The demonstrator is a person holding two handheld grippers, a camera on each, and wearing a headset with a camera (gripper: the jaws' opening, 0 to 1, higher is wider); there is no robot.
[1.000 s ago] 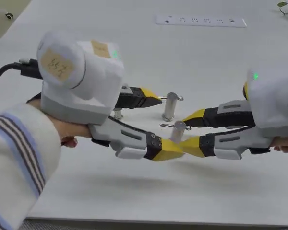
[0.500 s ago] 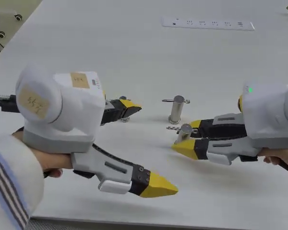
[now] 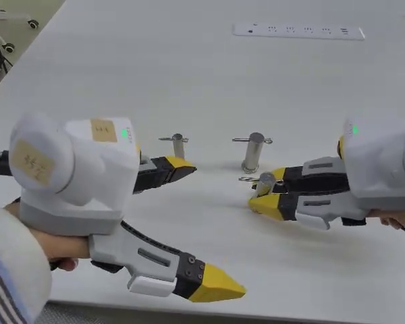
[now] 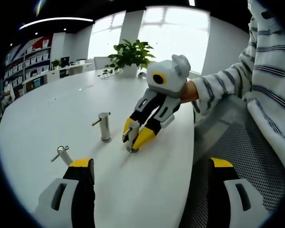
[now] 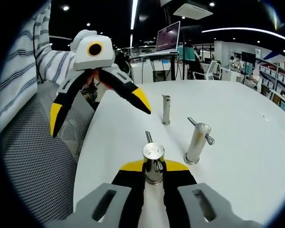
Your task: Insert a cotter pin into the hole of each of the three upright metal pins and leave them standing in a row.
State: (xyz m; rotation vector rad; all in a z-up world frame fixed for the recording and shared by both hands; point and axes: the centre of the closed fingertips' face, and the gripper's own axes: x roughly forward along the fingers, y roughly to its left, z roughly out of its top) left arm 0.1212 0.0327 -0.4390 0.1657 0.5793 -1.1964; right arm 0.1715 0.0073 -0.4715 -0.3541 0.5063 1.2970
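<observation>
While our left gripper hangs at seven o'clock, fingers spread wide on nothing, our right gripper at four o'clock pinches the nearest metal pin, upright on the bench with a cotter pin through it. The second pin stands at its twelve o'clock and the third pin at ten, both likewise pinned. A power strip lies farthest, at twelve.

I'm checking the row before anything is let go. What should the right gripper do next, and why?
Probably slide the near pin, held in the right gripper, into line with the middle pin and the far pin. All three seem to carry cotter pins, but the near pin stands off the others' line.
</observation>
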